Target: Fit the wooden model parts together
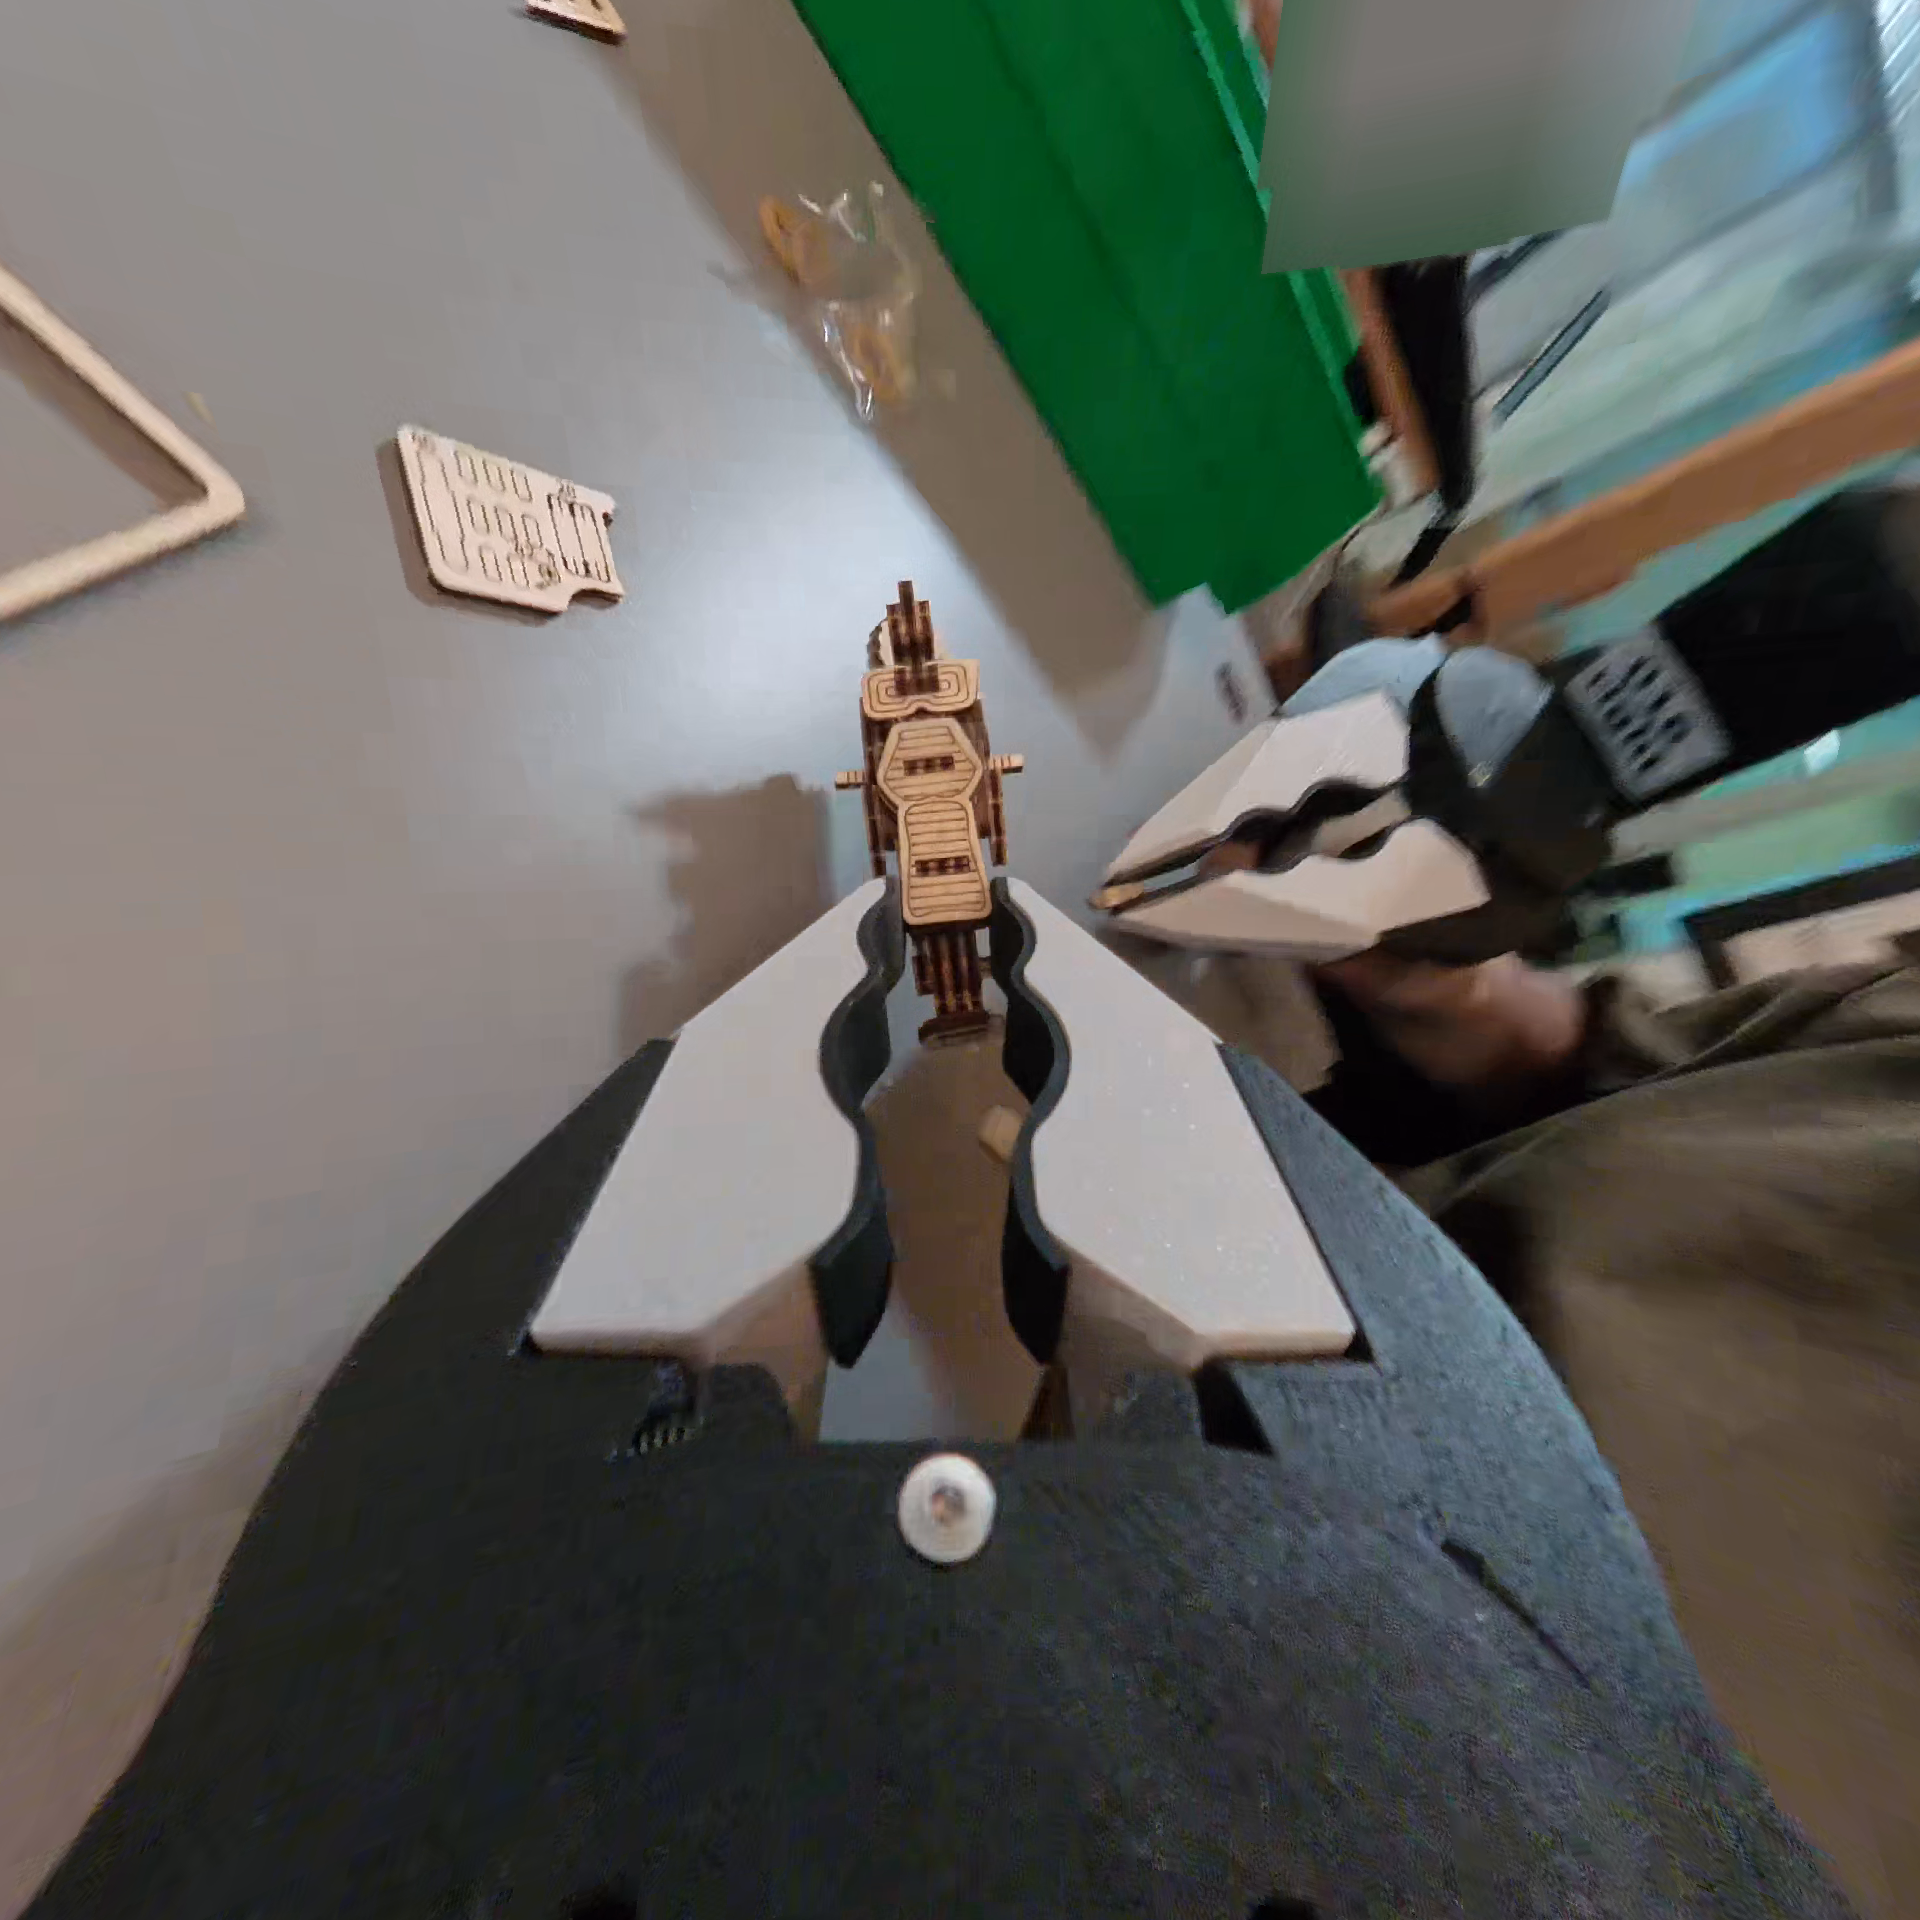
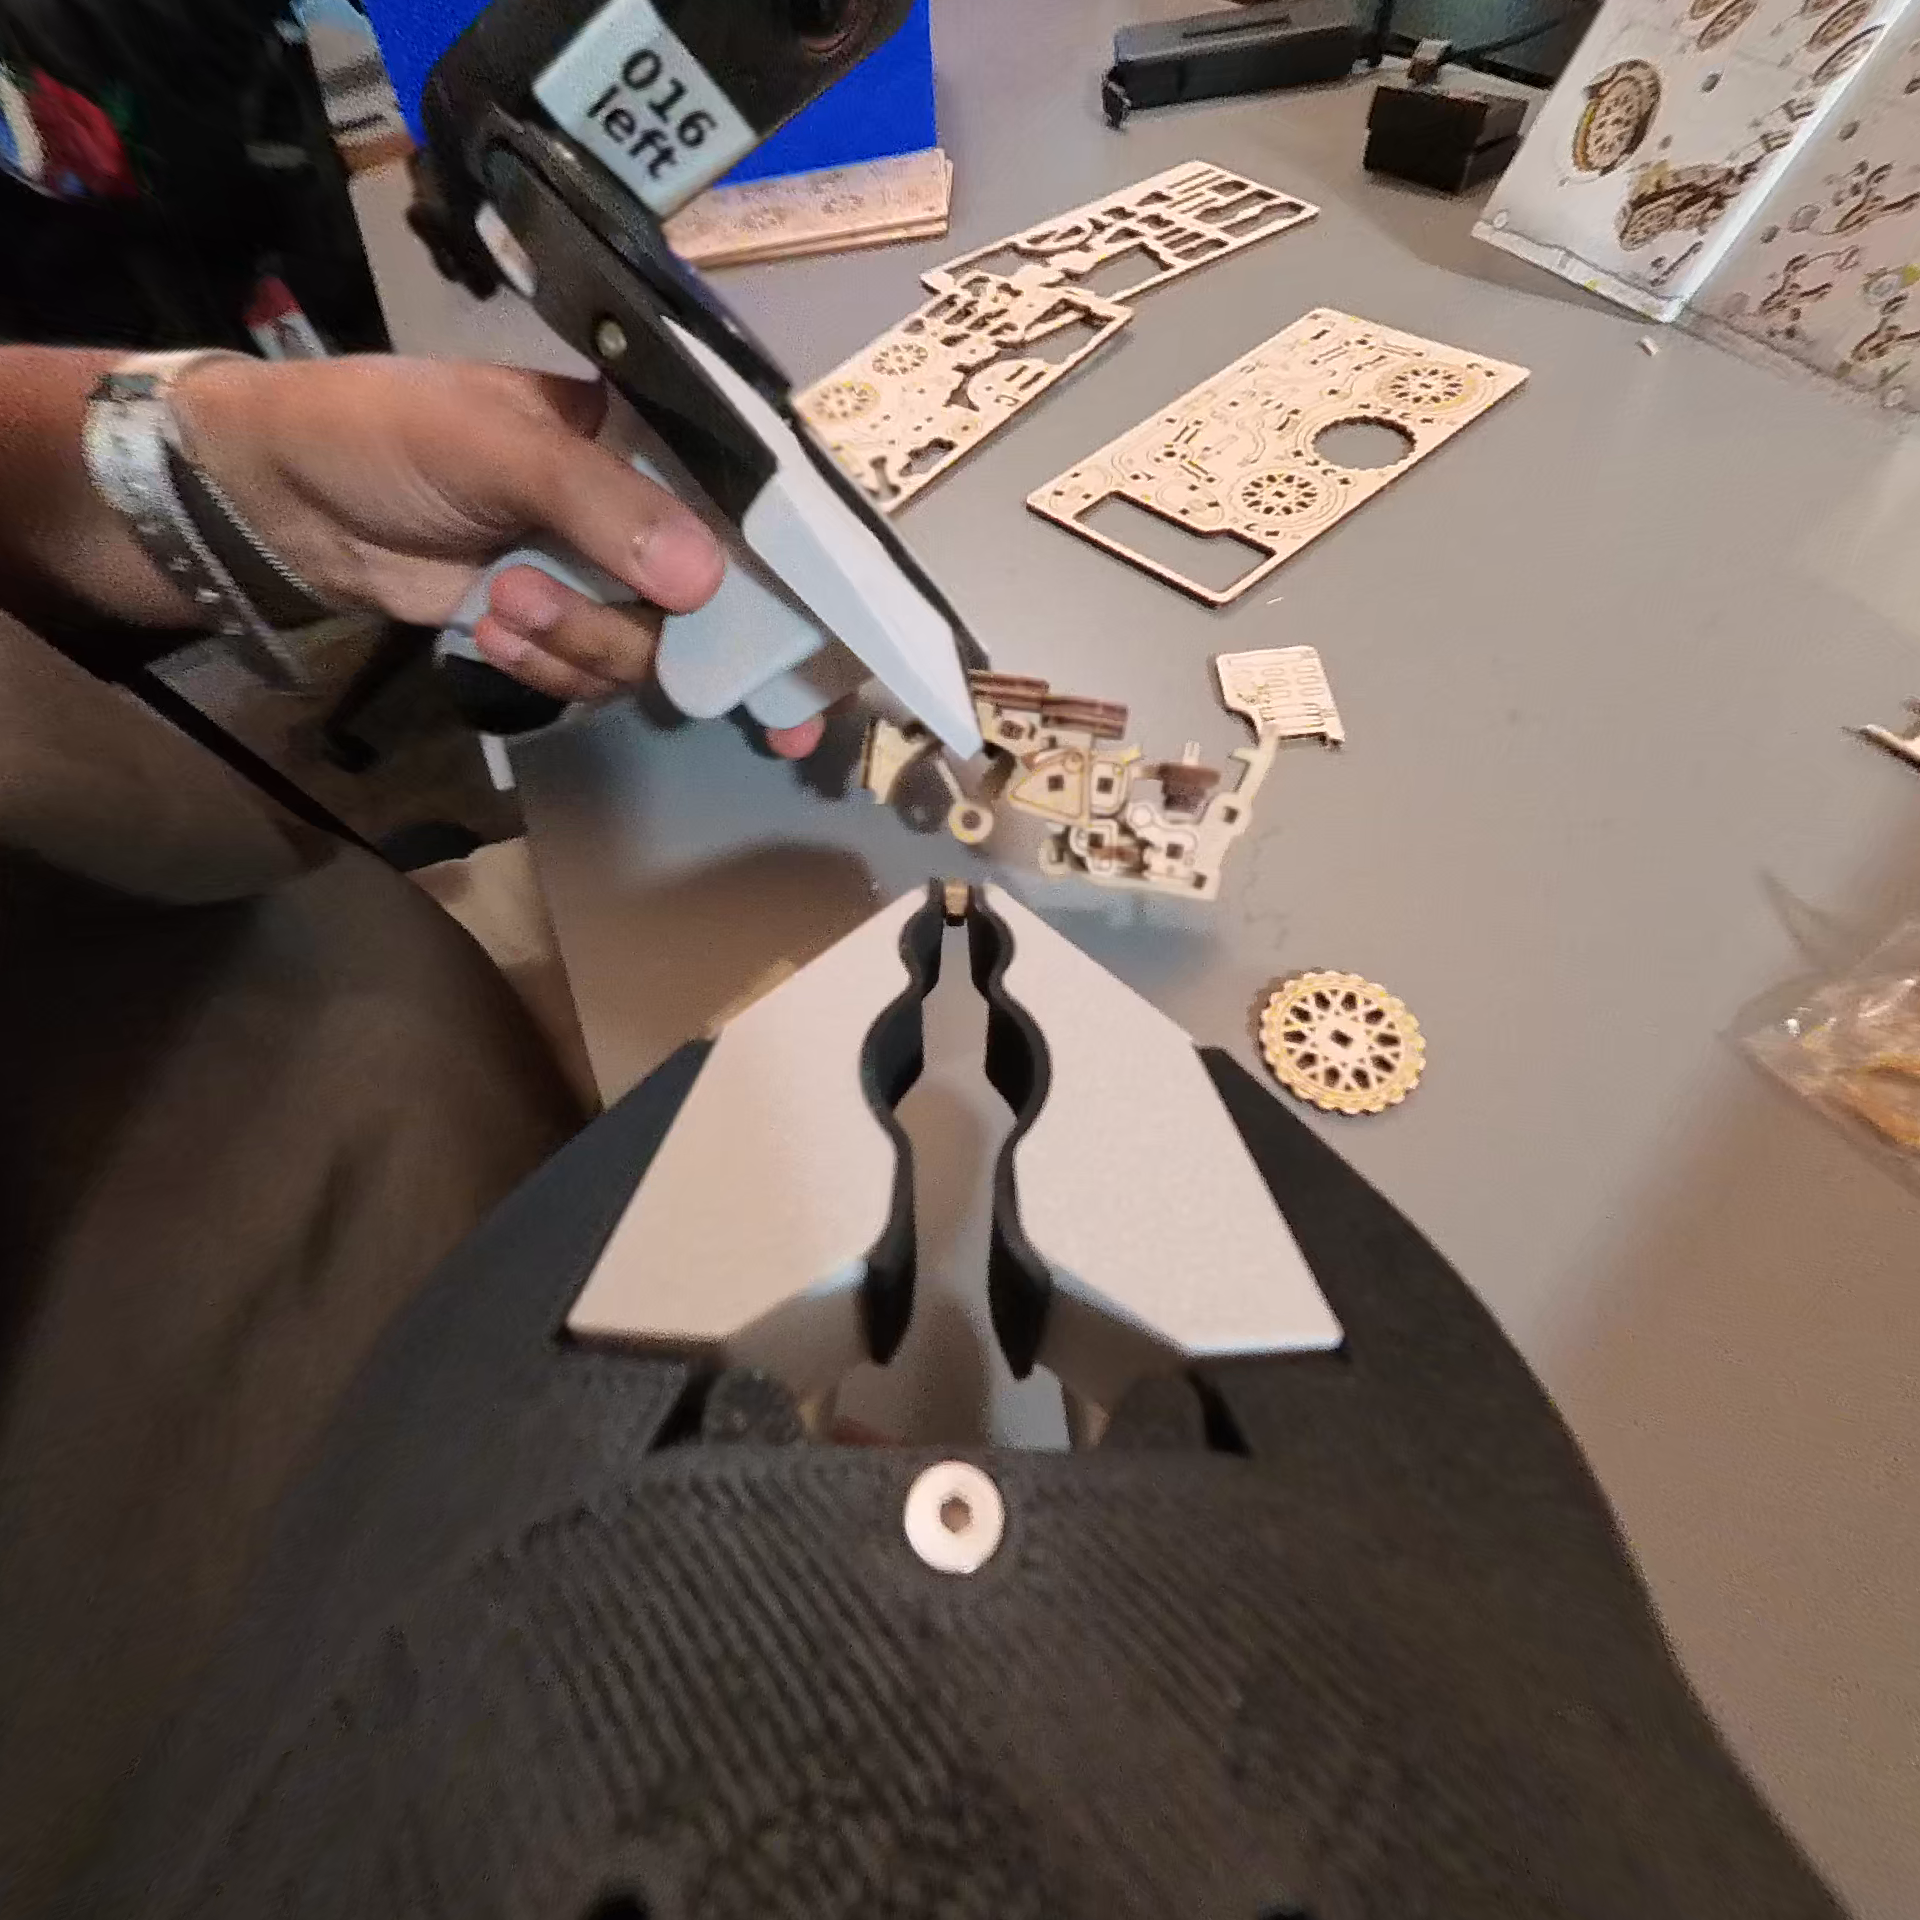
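My left gripper [image 1: 940,909] is shut on a partly built wooden model [image 1: 933,800] and holds it above the grey table [image 1: 312,935]. In the right wrist view the left gripper [image 2: 971,722] comes in from the upper left, with the model [image 2: 1101,800] at its tip. My right gripper [image 2: 951,902] is shut on a small wooden piece [image 2: 951,900], just below and in front of the model and apart from it. In the left wrist view the right gripper [image 1: 1114,896] sits to the right of the model.
A wooden wheel [image 2: 1340,1042] lies to the right on the table. A small cut panel [image 2: 1280,694] lies behind the model. Several punched sheets [image 2: 1278,457] lie farther back. A printed box [image 2: 1766,156] stands at the back right, a plastic bag [image 2: 1849,1039] at the right edge. About 9 cm separates my right fingertips from the wooden wheel [image 2: 1340,1042].
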`<state>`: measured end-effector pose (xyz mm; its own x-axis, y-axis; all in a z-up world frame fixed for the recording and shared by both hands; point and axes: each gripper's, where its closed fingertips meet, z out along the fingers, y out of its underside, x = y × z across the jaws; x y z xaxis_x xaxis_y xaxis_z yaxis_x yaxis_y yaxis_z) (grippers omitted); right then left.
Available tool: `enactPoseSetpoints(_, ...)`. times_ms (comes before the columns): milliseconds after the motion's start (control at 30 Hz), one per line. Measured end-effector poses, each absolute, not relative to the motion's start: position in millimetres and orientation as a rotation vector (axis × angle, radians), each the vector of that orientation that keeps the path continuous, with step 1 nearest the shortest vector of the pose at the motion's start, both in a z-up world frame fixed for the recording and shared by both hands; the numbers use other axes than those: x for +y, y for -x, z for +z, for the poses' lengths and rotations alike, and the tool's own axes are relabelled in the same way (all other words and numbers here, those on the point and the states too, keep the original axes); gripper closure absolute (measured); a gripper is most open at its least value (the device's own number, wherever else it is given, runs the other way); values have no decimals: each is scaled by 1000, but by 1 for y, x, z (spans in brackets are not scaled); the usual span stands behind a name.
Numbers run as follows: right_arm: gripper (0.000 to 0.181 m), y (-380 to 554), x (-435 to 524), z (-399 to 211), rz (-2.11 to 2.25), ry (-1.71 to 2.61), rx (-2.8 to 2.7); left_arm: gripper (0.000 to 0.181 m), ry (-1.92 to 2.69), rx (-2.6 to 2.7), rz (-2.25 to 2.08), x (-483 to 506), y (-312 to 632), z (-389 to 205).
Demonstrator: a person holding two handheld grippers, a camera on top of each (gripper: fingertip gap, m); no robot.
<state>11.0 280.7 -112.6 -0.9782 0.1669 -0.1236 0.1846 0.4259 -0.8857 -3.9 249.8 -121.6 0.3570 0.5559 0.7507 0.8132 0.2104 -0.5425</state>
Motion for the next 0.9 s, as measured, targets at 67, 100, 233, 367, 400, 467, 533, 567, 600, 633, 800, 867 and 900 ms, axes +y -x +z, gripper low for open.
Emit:
enactPoseSetpoints(67, 178, -9, 278, -114, -1644, -330, 2693, 166, 1360, -1355, -313, 248, 3, -122)
enactPoseSetpoints(100, 178, -8, 276, -115, -1644, -339, 2708, 166, 1326, -1372, -309, 247, 3, -123)
enactPoseSetpoints(233, 178, -8, 269, -124, -1590, -361, 2739, 166, 1243, -1392, -284, 244, 4, -121)
enactPoseSetpoints(367, 179, -5, 264, -128, -1574, -341, 2788, 166, 1270, -1397, -279, 246, 4, -127)
enactPoseSetpoints(400, 179, -5, 263, -130, -1568, -332, 2802, 166, 1279, -1395, -269, 247, 4, -127)
enactPoseSetpoints(467, 178, -6, 260, -134, -1544, -322, 2822, 166, 1300, -1388, -248, 248, 5, -128)
enactPoseSetpoints(533, 178, -6, 259, -137, -1522, -315, 2854, 165, 1321, -1380, -235, 249, 4, -129)
enactPoseSetpoints(567, 178, -5, 259, -138, -1519, -310, 2870, 165, 1326, -1378, -234, 249, 4, -130)
enactPoseSetpoints(600, 178, -4, 258, -138, -1520, -305, 2879, 165, 1327, -1378, -236, 249, 4, -130)
enactPoseSetpoints(633, 178, -5, 257, -139, -1520, -298, 2881, 165, 1327, -1377, -237, 250, 4, -130)
enactPoseSetpoints(800, 178, -6, 253, -142, -1493, -281, 2899, 165, 1342, -1366, -238, 251, 2, -130)
enactPoseSetpoints(867, 178, -6, 252, -143, -1486, -276, 2908, 165, 1348, -1363, -237, 251, 2, -131)
enactPoseSetpoints(900, 178, -6, 252, -143, -1484, -274, 2911, 165, 1350, -1361, -237, 251, 2, -131)
